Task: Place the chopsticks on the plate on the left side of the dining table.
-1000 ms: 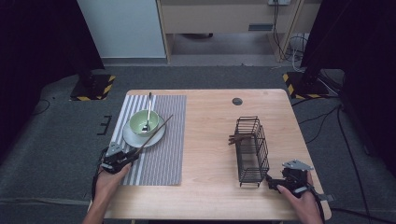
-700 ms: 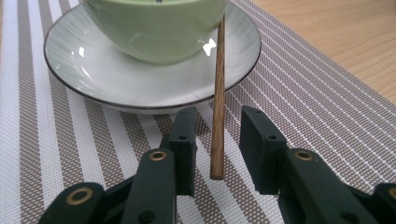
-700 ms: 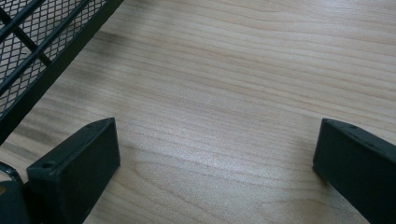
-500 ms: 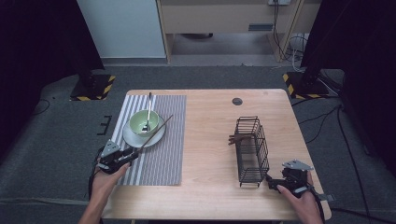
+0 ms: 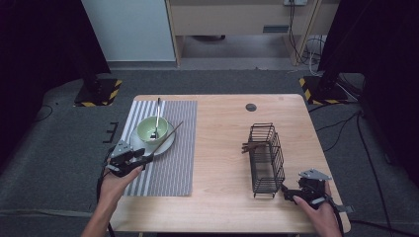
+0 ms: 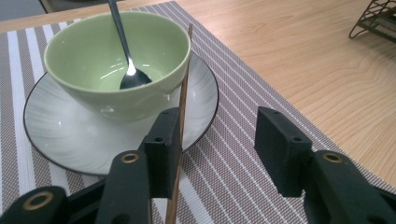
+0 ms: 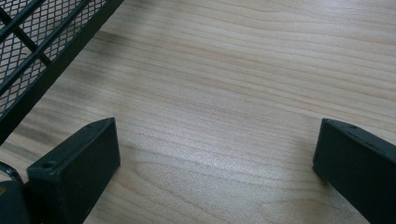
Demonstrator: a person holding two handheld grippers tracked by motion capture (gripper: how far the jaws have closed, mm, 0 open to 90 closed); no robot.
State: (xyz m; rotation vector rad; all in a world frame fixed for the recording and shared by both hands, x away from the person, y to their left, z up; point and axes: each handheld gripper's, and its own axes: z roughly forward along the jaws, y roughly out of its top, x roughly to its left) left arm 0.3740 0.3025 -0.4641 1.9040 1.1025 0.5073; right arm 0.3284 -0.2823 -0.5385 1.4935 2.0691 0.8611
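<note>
High view: left hand-held gripper (image 5: 141, 161) higher, wider.

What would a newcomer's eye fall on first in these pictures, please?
Probably the green bowl with a spoon in it, on a white plate on the striped placemat at the table's left. A thin chopstick leans on the plate's edge, and a black wire basket stands to the right.

A light wooden surface (image 5: 222, 148) stands on a grey carpeted floor (image 5: 64, 148). Beyond its far edge a pale panel (image 5: 129, 29) and a wooden cabinet (image 5: 227, 17) stand against the back, with black curtains (image 5: 39, 44) on both sides. Yellow-black striped stand feet (image 5: 96, 94) sit off both far corners, with cables (image 5: 346, 123) trailing right.
</note>
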